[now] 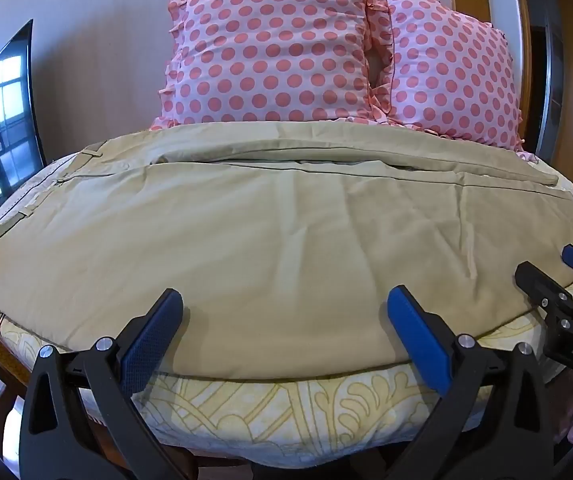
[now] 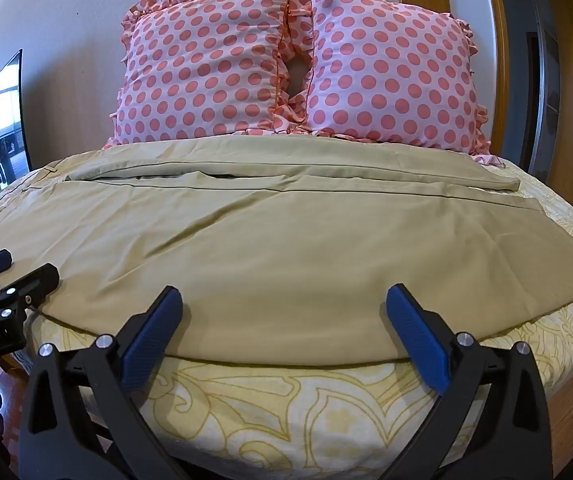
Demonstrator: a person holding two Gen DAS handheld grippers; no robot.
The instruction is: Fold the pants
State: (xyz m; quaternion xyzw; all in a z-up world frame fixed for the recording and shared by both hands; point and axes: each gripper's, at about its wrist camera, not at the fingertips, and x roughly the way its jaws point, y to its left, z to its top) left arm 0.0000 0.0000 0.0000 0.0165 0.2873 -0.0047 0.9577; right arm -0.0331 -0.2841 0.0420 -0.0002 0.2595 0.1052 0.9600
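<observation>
We hold both tongs, left [image 1: 284, 334] and right [image 2: 284, 332], spread wide and gripping nothing at the near edge of the khaki pants [image 1: 270, 240]. The pants lie flat across the bed [image 2: 326, 412], below two polka-dot pillows [image 2: 294, 68].

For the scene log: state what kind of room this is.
Most likely a bedroom: a bed with a patterned cover, two polka-dot pillows against the wall, khaki pants spread on it, a doorway beside.
</observation>
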